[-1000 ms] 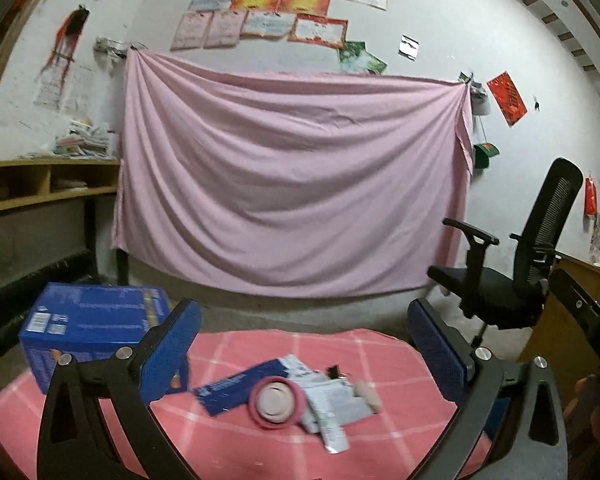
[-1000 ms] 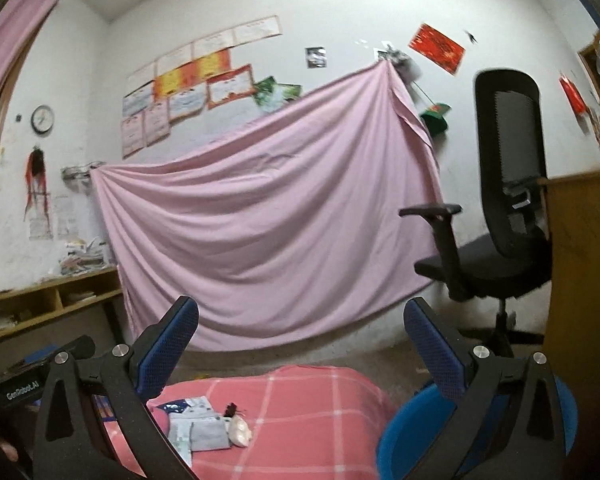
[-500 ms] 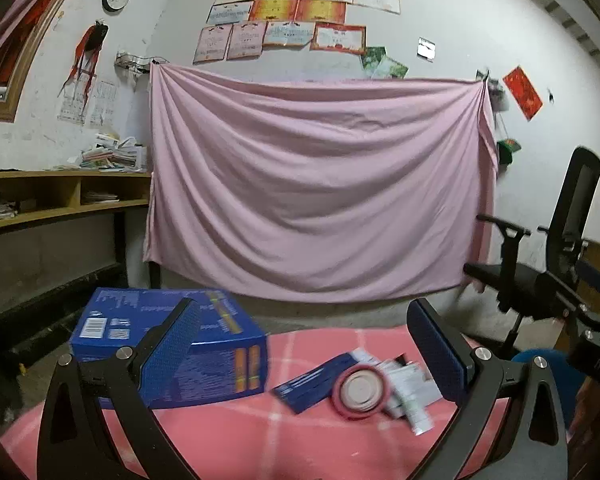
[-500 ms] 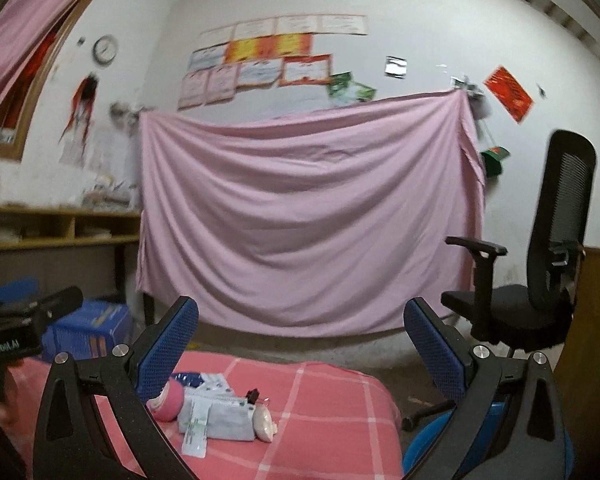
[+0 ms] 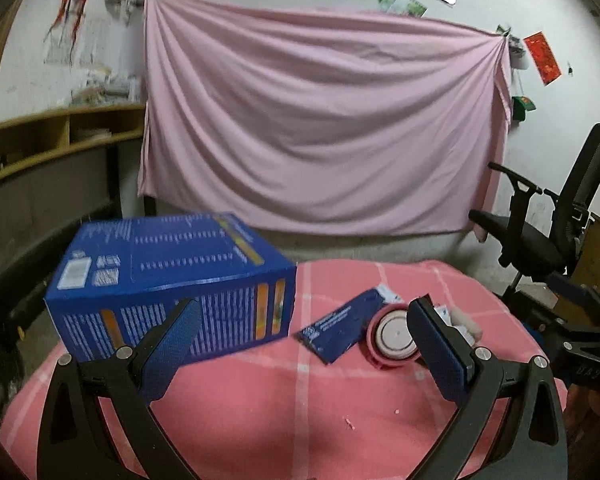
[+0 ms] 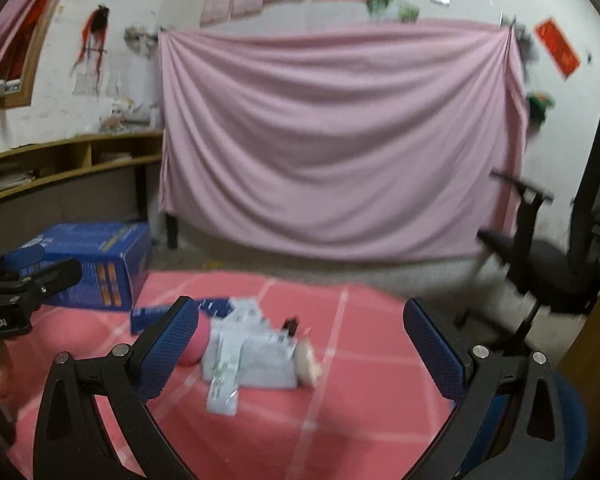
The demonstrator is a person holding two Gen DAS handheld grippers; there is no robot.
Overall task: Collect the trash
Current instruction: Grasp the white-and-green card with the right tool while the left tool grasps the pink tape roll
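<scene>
Trash pile (image 6: pixel 252 356) lengthwise across pink cloth (image 5: pixel 300 392), flat blue packet (image 5: pixel 340 330) angled up-right; both hand-held grippers (image 5: pixel 300 336) (image 6: pixel 300 336) released.

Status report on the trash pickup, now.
Left gripper open, empty. Right gripper open, empty. Trash pile untouched on pink checked cloth. Big blue box left of pile, not blocking.

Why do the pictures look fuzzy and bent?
Right wrist view: motion blur smears the trash pile and chair. Left wrist view: sharper, though the blue box is soft. Both: fisheye lenses bend the walls; the room is dim.
</scene>
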